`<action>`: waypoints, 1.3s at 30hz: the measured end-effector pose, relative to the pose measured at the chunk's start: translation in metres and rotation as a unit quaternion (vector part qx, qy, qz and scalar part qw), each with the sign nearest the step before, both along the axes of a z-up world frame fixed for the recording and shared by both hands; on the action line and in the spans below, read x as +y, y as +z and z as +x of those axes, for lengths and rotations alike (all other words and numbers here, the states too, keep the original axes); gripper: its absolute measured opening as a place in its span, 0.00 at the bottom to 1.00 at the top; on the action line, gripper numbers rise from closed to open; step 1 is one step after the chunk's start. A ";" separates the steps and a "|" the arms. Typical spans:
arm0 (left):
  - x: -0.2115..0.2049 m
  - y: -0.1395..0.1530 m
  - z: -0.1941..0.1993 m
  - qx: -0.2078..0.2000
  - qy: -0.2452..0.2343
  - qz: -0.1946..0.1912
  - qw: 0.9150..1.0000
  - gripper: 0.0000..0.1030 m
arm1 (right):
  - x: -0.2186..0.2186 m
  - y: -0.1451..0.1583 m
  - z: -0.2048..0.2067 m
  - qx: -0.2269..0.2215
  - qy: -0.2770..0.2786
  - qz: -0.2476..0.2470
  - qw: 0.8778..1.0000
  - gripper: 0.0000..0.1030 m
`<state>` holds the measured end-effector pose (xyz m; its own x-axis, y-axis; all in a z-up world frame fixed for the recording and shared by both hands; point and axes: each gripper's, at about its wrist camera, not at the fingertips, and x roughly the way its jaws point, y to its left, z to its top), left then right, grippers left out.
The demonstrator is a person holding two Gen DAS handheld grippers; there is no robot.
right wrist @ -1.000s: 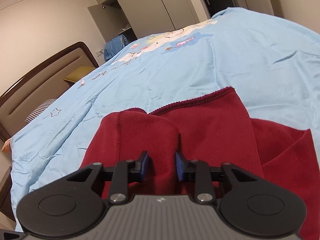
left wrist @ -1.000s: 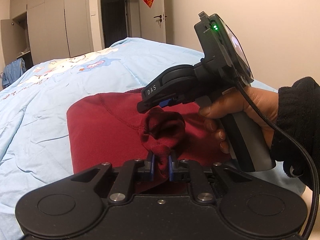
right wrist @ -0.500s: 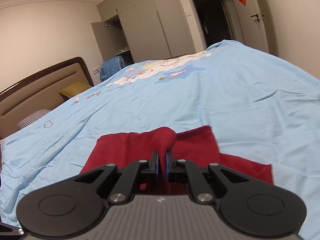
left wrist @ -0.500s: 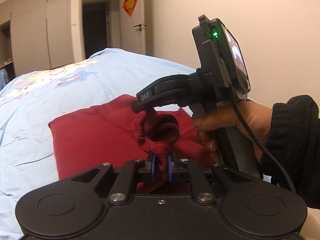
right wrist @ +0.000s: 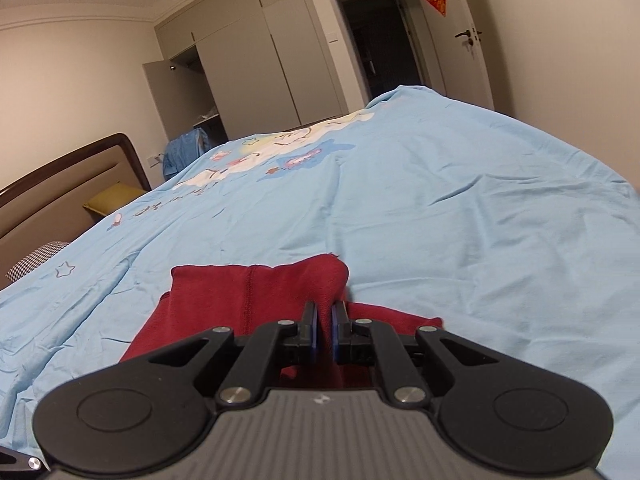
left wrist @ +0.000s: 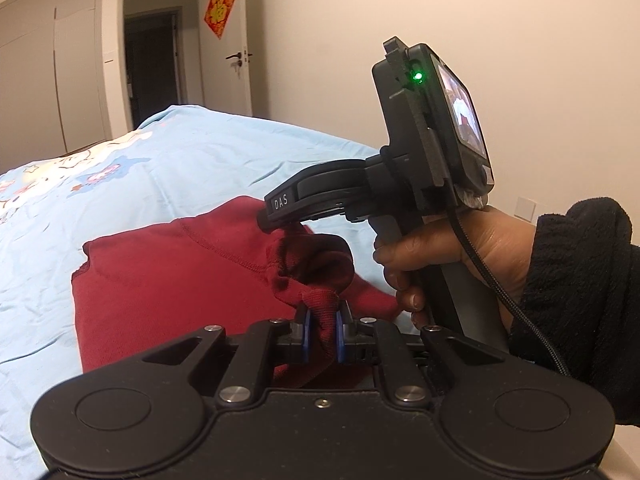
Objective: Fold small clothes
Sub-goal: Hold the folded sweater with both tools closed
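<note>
A dark red garment (left wrist: 168, 280) lies on the light blue bedspread (left wrist: 120, 184). My left gripper (left wrist: 321, 330) is shut on a bunched fold of the garment at its near edge. My right gripper (right wrist: 324, 330) is shut on another raised fold of the red garment (right wrist: 256, 296). In the left wrist view the right gripper (left wrist: 280, 224) is held in a hand (left wrist: 460, 256) just past the left one, its tip touching the same bunch of cloth; its fingertips are hidden there.
The bedspread (right wrist: 440, 200) stretches far ahead and to both sides. A brown headboard (right wrist: 60, 196) and a checked pillow (right wrist: 36, 258) lie at the left. Wardrobes (right wrist: 256, 64) and an open doorway (right wrist: 380, 44) stand at the far wall.
My right gripper closed on the red fold and lifted it. Both grippers moved together, and the far edge of the garment has been drawn up and nearer.
</note>
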<state>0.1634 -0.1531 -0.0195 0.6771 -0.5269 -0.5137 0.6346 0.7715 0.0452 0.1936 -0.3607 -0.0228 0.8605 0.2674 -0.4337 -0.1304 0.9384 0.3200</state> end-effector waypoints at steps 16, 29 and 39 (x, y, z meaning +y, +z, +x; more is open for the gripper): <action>-0.007 -0.003 0.030 0.013 -0.028 0.001 1.000 0.11 | -0.029 -0.011 -0.017 0.018 -0.044 0.006 0.999 0.08; -0.007 -0.005 0.044 0.031 -0.025 -0.001 0.999 0.14 | -0.030 -0.018 -0.019 0.031 -0.049 0.004 0.998 0.08; -0.007 -0.008 0.045 0.043 -0.023 -0.015 0.999 0.22 | -0.033 -0.020 -0.015 0.037 -0.050 0.005 0.998 0.10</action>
